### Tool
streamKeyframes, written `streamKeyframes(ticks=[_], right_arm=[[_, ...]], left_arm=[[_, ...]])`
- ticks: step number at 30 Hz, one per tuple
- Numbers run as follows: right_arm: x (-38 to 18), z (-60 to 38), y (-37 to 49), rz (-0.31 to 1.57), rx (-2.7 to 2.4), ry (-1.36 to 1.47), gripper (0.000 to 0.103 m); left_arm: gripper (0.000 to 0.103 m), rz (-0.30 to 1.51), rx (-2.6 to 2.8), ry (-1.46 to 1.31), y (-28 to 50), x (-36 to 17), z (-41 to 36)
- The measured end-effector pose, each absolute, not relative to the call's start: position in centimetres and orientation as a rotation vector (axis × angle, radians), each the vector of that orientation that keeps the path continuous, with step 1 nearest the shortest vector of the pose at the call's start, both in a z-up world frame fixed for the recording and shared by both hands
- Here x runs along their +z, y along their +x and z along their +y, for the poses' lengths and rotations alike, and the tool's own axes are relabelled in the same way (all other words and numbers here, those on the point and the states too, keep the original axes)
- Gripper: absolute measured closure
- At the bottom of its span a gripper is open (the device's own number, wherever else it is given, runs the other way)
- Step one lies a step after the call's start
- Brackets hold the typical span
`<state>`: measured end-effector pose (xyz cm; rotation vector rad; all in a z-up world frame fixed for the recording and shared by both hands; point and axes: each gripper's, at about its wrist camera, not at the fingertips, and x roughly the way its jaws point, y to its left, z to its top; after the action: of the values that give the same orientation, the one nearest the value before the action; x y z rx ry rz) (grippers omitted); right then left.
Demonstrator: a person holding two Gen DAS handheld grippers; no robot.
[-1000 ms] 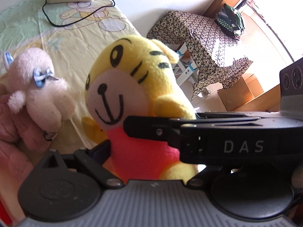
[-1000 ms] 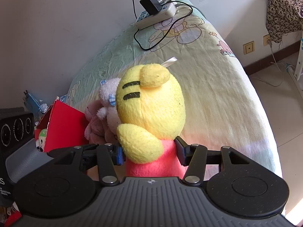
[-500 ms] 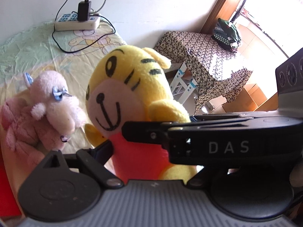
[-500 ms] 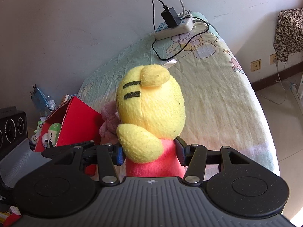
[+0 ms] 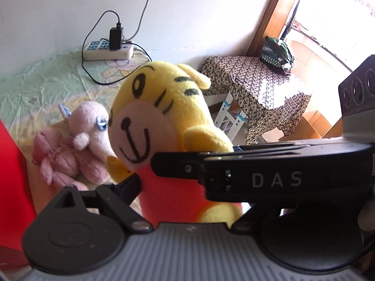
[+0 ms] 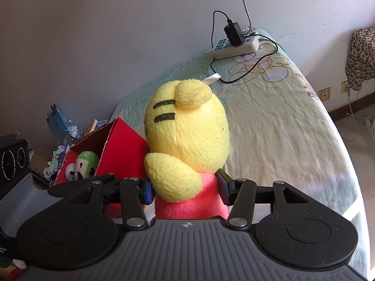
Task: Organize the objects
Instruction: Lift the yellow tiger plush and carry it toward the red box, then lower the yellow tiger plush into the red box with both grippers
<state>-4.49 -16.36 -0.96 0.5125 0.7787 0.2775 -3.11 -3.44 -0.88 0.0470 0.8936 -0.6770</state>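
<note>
A yellow plush tiger (image 6: 187, 131) with a pink-red body hangs above the bed, and my right gripper (image 6: 185, 190) is shut on its body just below the arm. In the left wrist view the tiger (image 5: 159, 107) faces the camera. My left gripper (image 5: 185, 199) has the red body between its jaws, which are closing. Its left pad (image 5: 130, 185) touches the body; the other finger is hidden behind the right gripper (image 5: 257, 178), which crosses in front. A pink plush (image 5: 77, 149) lies on the bed at the left.
An open red box (image 6: 121, 147) holding a green toy (image 6: 85, 165) stands at the bed's left edge. A power strip (image 6: 236, 44) with charger and cable lies at the bed's (image 6: 269, 117) far end. A cloth-covered table (image 5: 253, 79) and white stool (image 5: 229, 119) stand beyond.
Both grippers have risen with the tiger between them. The pink plush and the bed have dropped away below, and the inside of the red box has come into the right wrist view.
</note>
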Motion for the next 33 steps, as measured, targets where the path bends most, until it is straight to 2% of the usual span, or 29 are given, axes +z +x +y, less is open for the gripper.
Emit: streamKeyframes(ticks=[17,25,33], right_arm=[[3.0,-3.5,-2.5,0.675,0.409,0.45,0.048],[3.7,1.0,-0.7,0.643,0.435,0.412,0.048],[2.7,3.4,1.6,0.687,0.396,0.418,0.048]], left_arm=[[0.017,0.75,-0.562,0.007,-5.2,3.9,11.1],[0.018,0.721,-0.519,-0.016,-4.5,4.3,15.9],[0.018,0.733,-0.503,-0.03,-2.8,3.3,18.7]])
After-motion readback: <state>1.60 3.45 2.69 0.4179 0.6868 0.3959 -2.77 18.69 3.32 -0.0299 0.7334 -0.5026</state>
